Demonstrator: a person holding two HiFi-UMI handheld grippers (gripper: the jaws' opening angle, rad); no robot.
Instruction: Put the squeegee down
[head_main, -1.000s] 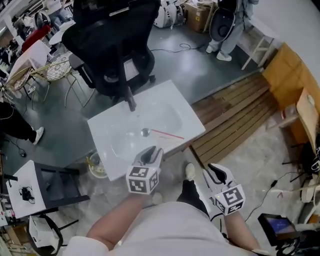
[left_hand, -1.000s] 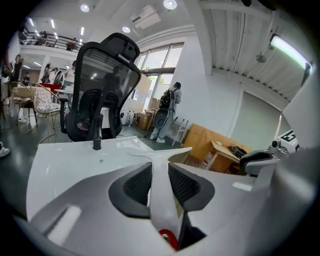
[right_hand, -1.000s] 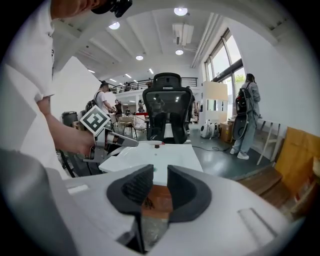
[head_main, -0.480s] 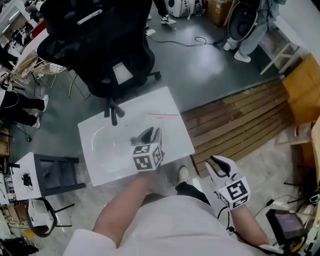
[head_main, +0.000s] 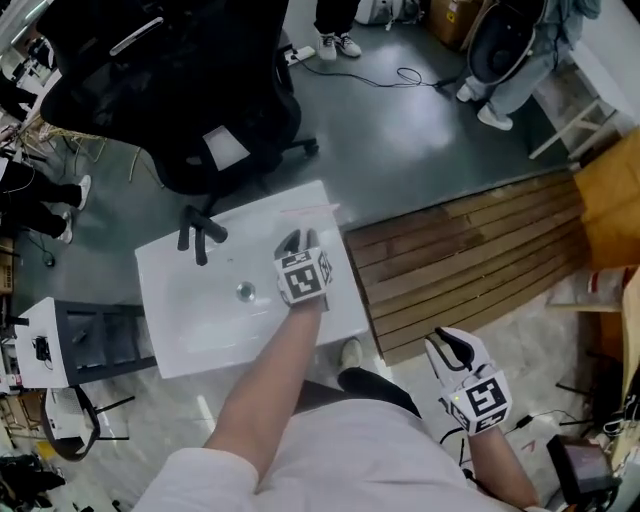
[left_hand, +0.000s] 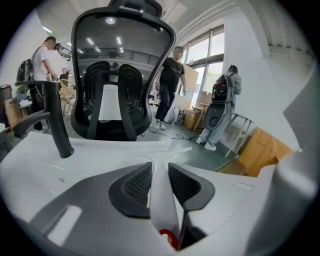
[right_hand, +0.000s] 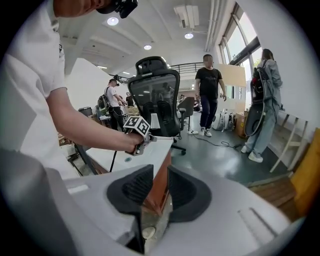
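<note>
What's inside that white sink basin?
Only a round metal drain shows in the sink basin. The left gripper and forearm cover its right part, hiding whatever lies beneath.

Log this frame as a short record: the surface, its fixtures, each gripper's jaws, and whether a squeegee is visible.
surface: white sink basin
fixtures: black faucet at the far left; drain mid-basin
left gripper: over the basin's right side, jaws slightly apart, nothing gripped
right gripper: low, off the sink, over the floor, jaws slightly apart, empty
squeegee: none clearly visible; only a thin pinkish strip at the sink's far edge
background: black office chair behind the sink
</note>
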